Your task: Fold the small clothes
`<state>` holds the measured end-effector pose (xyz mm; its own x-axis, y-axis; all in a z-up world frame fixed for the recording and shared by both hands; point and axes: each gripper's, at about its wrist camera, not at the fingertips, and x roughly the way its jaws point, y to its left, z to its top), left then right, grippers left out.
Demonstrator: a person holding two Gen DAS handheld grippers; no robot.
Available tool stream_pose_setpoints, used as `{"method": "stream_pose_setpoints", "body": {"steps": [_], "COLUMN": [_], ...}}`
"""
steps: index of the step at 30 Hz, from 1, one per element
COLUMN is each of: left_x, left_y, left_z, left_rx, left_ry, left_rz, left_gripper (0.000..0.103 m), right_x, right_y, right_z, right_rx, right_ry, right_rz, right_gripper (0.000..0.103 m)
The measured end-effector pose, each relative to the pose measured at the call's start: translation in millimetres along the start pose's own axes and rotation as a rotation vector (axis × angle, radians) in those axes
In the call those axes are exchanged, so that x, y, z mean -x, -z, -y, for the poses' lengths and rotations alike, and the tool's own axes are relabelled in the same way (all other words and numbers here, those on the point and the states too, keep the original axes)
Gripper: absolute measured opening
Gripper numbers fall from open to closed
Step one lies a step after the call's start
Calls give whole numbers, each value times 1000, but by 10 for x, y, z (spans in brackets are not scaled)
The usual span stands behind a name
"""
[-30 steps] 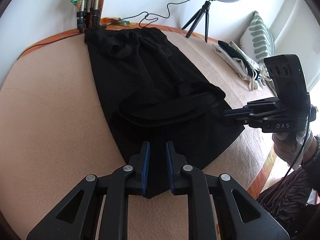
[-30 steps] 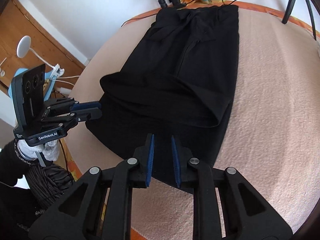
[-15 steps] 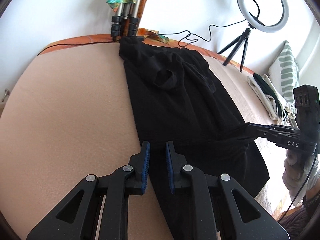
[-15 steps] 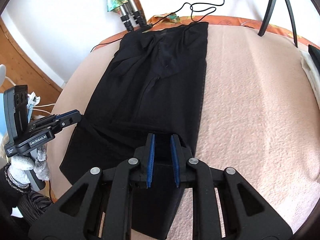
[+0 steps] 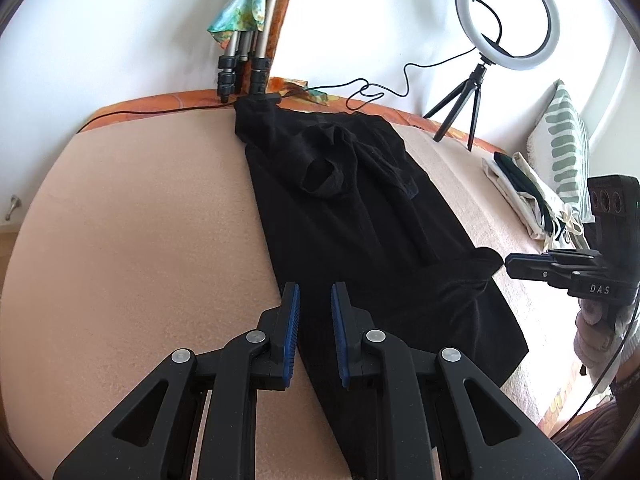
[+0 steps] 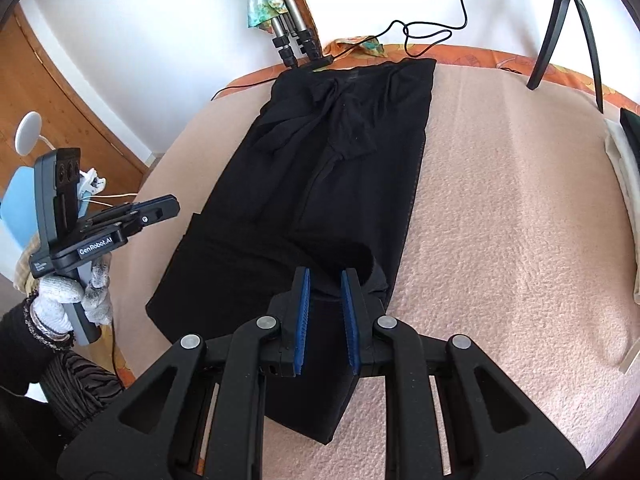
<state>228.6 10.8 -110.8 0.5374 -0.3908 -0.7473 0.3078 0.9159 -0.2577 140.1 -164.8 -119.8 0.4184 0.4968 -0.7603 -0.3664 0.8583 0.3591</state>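
The black garment [image 5: 360,216] lies long and flat on the pink blanket [image 5: 132,240]. The left gripper [image 5: 314,312] and the right gripper [image 6: 323,300] hover over its near end, jaws parted and holding nothing.

Black garment [image 6: 340,184] beneath parted right tool [image 6: 323,316]
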Motion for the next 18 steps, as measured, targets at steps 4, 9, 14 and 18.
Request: {"method": "stream_pose_setpoints", "body": {"steps": [4,9,14,18], "left_x": [-84,-243,-284,-246], "left_y": [45,101,1,-225], "left_z": [59,66,-43,-185], "left_rx": [-9,-12,10,22], "left_ry": [16,5,-23,-39], "left_rz": [-29,-78,-74,-44], "left_gripper": [15,15,15,21], "right_x": [56,-250,-430,-275], "right_y": [-14,13,-80,-272], "right_z": [-47,-73,53,195], "right_rx": [22,34,19,-1], "right_ry": [-36,-36,51,87], "right_rz": [2,-66,-74,-17], "right_gripper": [18,18,17,20]}}
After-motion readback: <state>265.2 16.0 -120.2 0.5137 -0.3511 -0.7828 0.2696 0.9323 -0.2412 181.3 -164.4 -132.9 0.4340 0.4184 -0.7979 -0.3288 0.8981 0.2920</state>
